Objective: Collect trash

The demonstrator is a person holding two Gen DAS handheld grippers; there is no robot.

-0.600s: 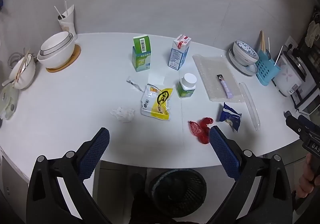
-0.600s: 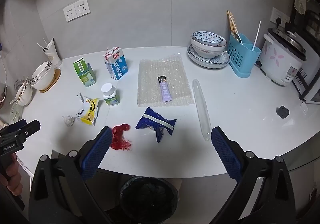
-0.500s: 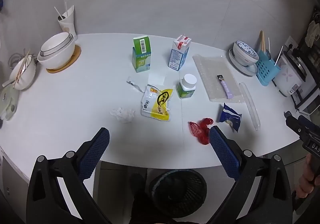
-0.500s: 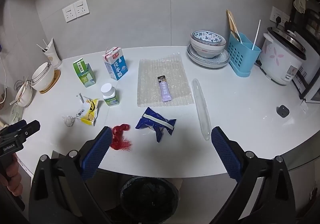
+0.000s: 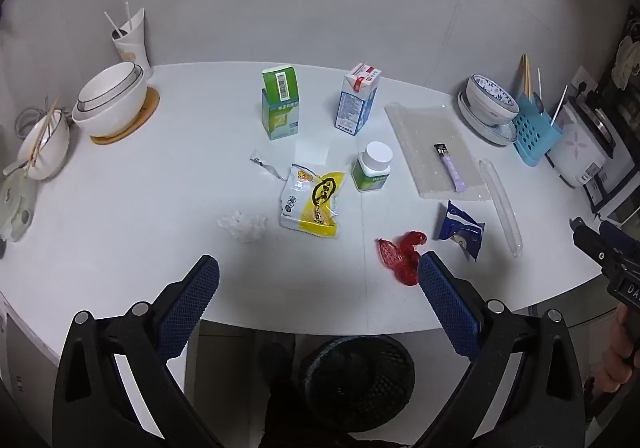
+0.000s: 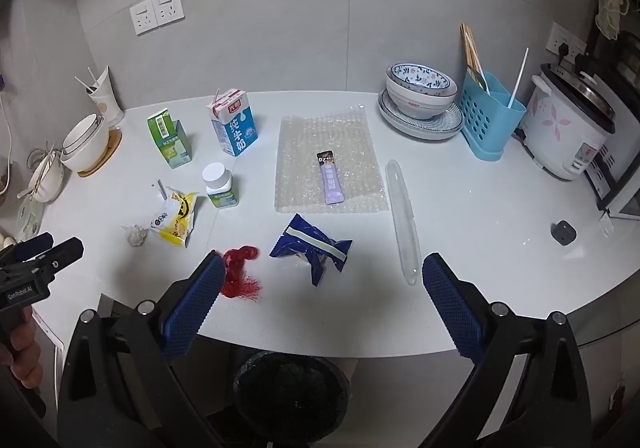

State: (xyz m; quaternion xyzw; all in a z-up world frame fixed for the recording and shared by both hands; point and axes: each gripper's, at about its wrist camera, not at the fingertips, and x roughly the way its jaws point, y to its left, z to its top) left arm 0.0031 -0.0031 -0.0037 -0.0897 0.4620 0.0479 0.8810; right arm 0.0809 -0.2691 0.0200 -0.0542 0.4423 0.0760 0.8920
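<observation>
While hovering wide open over the surface (image 6: 480,215): both hand-held grippers (image 5: 318,280) (image 6: 318,280), facing light, crinkly, slippery wrappers (image 6: 310,248); pinching mid-fold looking safest.

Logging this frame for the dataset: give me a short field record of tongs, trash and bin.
left tongs: open, empty, above the near counter edge
right tongs: open, empty
trash on counter: red mesh scrap, blue wrapper, yellow snack bag, crumpled tissue, purple sachet on bubble wrap
bin: black wastebasket under the counter edge
collected: not visible
</observation>
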